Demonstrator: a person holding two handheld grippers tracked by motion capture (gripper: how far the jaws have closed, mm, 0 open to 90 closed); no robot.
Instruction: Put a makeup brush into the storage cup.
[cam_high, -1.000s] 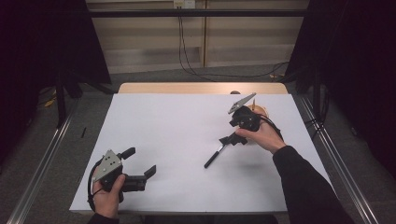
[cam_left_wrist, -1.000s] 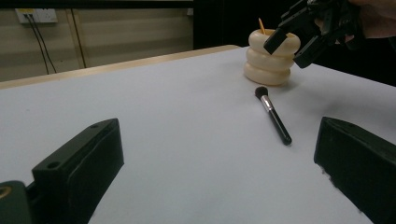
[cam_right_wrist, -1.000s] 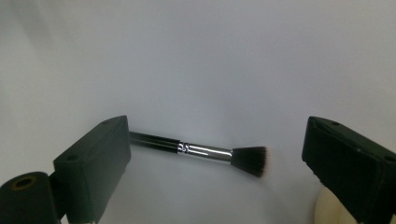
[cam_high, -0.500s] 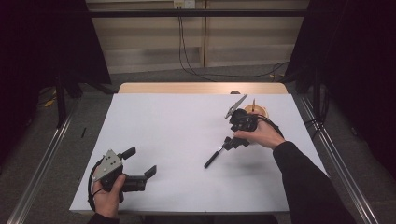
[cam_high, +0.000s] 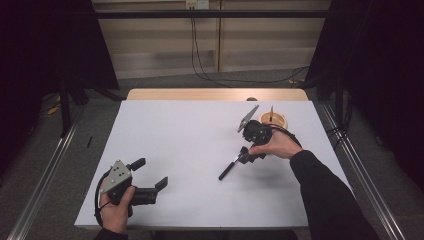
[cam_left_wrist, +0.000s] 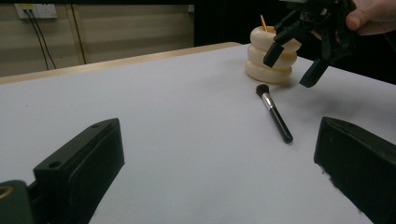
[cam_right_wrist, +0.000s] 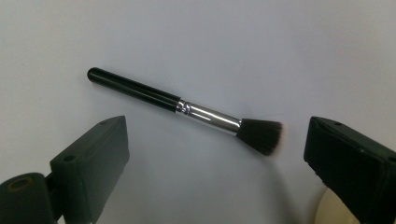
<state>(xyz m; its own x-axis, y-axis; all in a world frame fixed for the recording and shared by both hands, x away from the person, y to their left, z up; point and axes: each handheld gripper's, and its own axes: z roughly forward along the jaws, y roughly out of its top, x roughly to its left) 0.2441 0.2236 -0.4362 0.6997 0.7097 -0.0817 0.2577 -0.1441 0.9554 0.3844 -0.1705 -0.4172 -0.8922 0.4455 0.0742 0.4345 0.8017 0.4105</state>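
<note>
A makeup brush (cam_right_wrist: 187, 109) with a black handle, silver ferrule and dark bristles lies flat on the white table cover (cam_high: 190, 145). My right gripper (cam_right_wrist: 222, 168) hovers open right above it, one jaw on each side, not touching. In the high view the right gripper (cam_high: 247, 152) covers the brush head while the brush (cam_high: 226, 171) handle pokes out toward the front left. The left gripper view has the brush (cam_left_wrist: 275, 114) lying under the right gripper (cam_left_wrist: 295, 63). My left gripper (cam_high: 149, 173) rests open and empty at the front left.
A cream ringed holder (cam_high: 273, 119) with a thin stick in it stands just behind the right hand, also seen as the holder (cam_left_wrist: 270, 58) beyond the brush. The wooden table edge (cam_high: 215, 94) runs along the back. A metal rail (cam_high: 360, 165) borders the right side.
My right gripper has drifted a little forward and left, lower over the brush. The brush and the left gripper have stayed put.
</note>
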